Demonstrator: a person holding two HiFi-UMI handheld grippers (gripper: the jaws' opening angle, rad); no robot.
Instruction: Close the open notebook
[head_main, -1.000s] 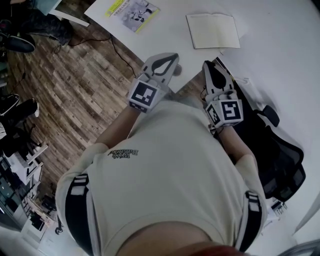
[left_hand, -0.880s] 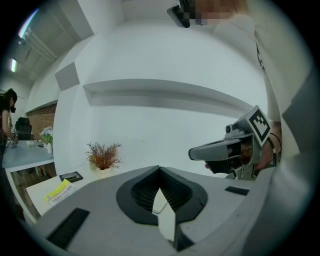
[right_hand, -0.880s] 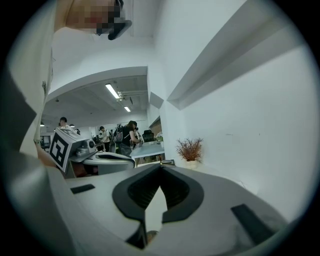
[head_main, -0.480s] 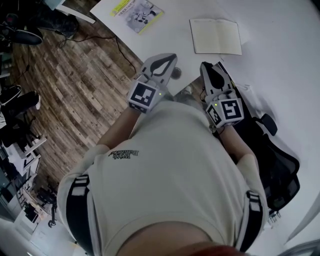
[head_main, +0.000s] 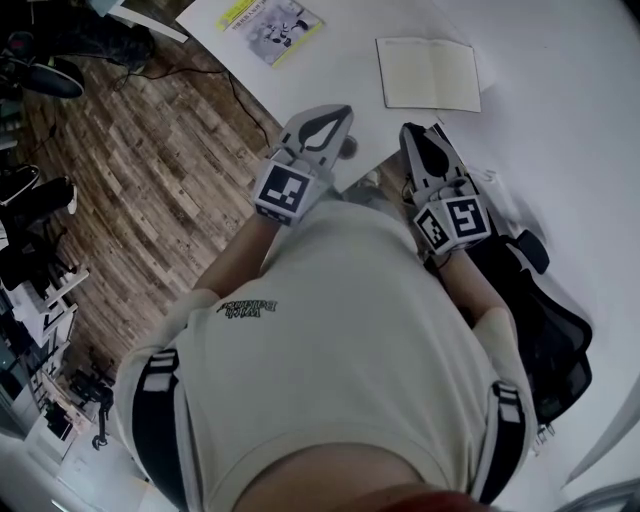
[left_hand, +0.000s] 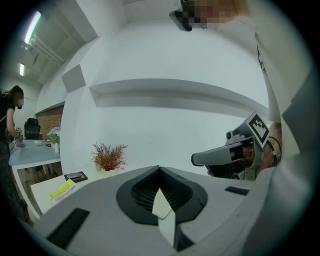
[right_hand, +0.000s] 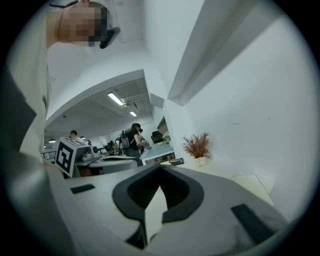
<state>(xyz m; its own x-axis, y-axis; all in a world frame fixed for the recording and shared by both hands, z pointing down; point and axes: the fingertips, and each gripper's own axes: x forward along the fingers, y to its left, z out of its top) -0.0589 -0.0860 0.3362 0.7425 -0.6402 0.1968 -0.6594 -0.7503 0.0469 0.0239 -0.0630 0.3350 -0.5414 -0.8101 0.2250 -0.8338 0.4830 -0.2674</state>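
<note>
While shut, fingers (head_main: 296, 134) short of notebook (head_main: 428, 73).

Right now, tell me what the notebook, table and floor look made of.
Notebook: likely paper, matte cream face without glare. Table: smooth white top, probably laminate or painted board; faint sheen. Floor: wood-look planks, brown grain and seams; real wood or vinyl, unclear.

Cream tee (head_main: 340, 340), dark print (head_main: 245, 305); black straps (head_main: 150, 420), white bands; grey L gripper (head_main: 338, 122), R gripper (head_main: 410, 138) w/ b/w marker cubes (head_main: 285, 190).
</note>
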